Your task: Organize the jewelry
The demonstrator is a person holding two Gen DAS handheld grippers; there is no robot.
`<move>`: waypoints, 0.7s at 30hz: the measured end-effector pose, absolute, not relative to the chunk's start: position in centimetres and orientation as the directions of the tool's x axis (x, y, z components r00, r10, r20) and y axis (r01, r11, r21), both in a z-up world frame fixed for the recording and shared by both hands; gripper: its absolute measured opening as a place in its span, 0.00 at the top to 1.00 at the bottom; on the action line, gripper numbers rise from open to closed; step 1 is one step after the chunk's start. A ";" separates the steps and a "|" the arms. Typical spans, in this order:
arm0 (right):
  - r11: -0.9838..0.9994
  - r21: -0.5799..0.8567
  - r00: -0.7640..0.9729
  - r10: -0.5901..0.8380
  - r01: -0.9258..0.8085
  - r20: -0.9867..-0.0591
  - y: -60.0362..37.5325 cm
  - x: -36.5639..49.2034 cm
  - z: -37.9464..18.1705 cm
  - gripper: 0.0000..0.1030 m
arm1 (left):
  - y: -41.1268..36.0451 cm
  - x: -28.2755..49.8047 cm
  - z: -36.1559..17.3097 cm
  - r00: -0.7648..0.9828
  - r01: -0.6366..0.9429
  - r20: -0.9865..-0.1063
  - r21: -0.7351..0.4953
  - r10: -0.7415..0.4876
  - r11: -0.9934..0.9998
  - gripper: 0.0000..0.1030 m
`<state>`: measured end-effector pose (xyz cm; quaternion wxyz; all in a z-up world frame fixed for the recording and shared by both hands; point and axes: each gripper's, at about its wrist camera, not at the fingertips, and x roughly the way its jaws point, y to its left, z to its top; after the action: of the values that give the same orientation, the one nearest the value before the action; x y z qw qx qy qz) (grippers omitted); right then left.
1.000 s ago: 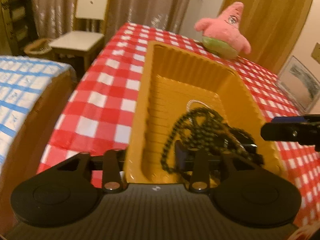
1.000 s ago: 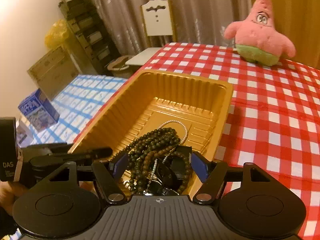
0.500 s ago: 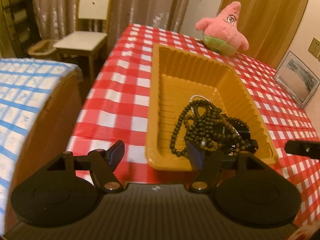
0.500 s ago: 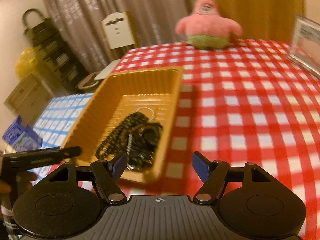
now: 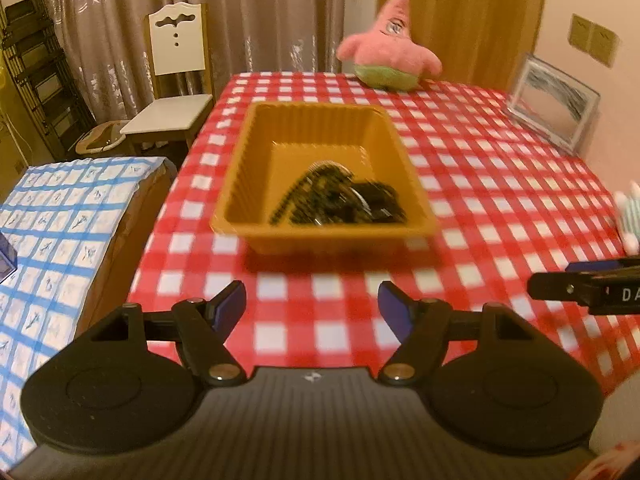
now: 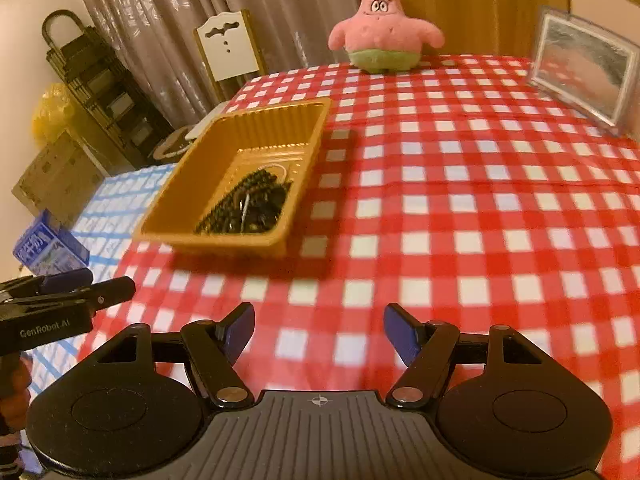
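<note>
- The dark bead jewelry (image 5: 340,196) is lying heaped in the near end of the yellow tray (image 5: 256,148), which is sitting on the red checked tablecloth (image 5: 500,184).
- Only the right wrist view is showing a blue carton (image 6: 48,244) on the blue checked surface (image 6: 116,196); only the left wrist view is showing wall switches (image 5: 594,40).
- The left gripper (image 5: 312,308) is tilting down over bare cloth short of the tray, its jaws opening, nothing between them.
- The right gripper (image 6: 319,330) is pointing down likewise, jaws apart and empty, tray ahead to its left.
- Each gripper is showing at the other view's edge.
</note>
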<state>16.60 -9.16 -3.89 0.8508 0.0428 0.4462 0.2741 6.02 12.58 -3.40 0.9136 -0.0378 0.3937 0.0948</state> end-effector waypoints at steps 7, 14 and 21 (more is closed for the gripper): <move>0.854 0.312 0.453 0.493 -0.417 -0.743 -12.4 11.5 -3.2 0.31 | 8.0 1.6 -2.3 0.660 -0.185 -0.740 0.007 0.130 0.983 0.31; 0.850 0.314 0.461 0.500 -0.423 -0.733 -13.9 8.4 -1.7 0.31 | 5.9 -1.3 -1.2 0.665 -0.161 -0.742 -0.031 0.085 0.986 0.31; 0.855 0.299 0.476 0.491 -0.424 -0.729 -13.6 6.0 -0.8 0.31 | 5.8 -2.7 -0.4 0.674 -0.116 -0.737 -0.046 0.044 0.992 0.31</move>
<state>5.99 -13.56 -0.82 0.8582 0.0385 0.4369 0.2667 -2.67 5.80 -0.38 0.9139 -0.0444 0.4011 0.0438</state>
